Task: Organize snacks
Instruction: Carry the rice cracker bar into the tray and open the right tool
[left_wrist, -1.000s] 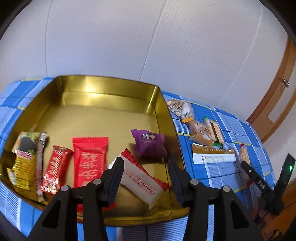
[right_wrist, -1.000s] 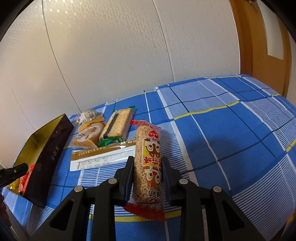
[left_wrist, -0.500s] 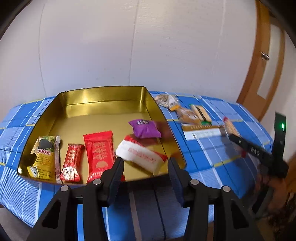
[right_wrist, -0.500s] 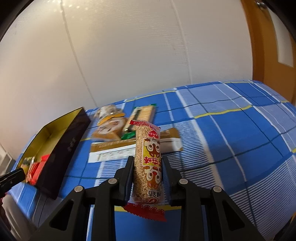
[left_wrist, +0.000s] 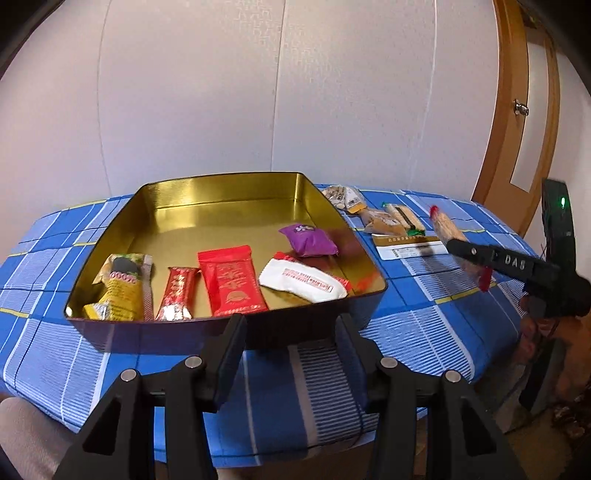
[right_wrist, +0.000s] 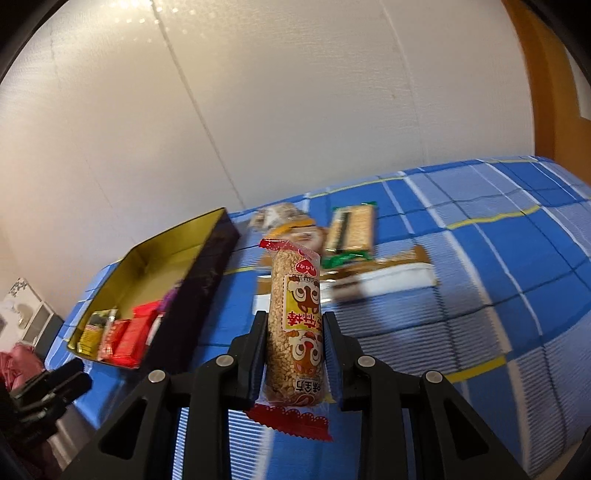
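A gold tin (left_wrist: 229, 206) sits on the blue checked cloth (left_wrist: 424, 332). Inside lie a yellow packet (left_wrist: 123, 286), a small red bar (left_wrist: 179, 291), a red packet (left_wrist: 231, 280), a white-and-red packet (left_wrist: 303, 282) and a purple packet (left_wrist: 308, 240). My left gripper (left_wrist: 291, 332) hangs open and empty just before the tin's near wall. My right gripper (right_wrist: 293, 328) is shut on a puffed rice bar (right_wrist: 295, 295), held clear above the cloth to the right of the tin (right_wrist: 214, 266). From the left wrist view, that rice bar (left_wrist: 448, 230) pokes out of the right gripper's fingers (left_wrist: 476, 253).
Loose snacks lie right of the tin: a nut packet (right_wrist: 275, 216), a green-ended bar (right_wrist: 351, 230) and a long gold-and-white packet (right_wrist: 388, 277). A white wall stands close behind the table. A wooden door (left_wrist: 517, 110) is at the right. The table's front edge is just below my left gripper.
My left gripper drew back from over the tin to a spot before its near wall. My right gripper lifted the rice bar off the cloth and swung left toward the tin.
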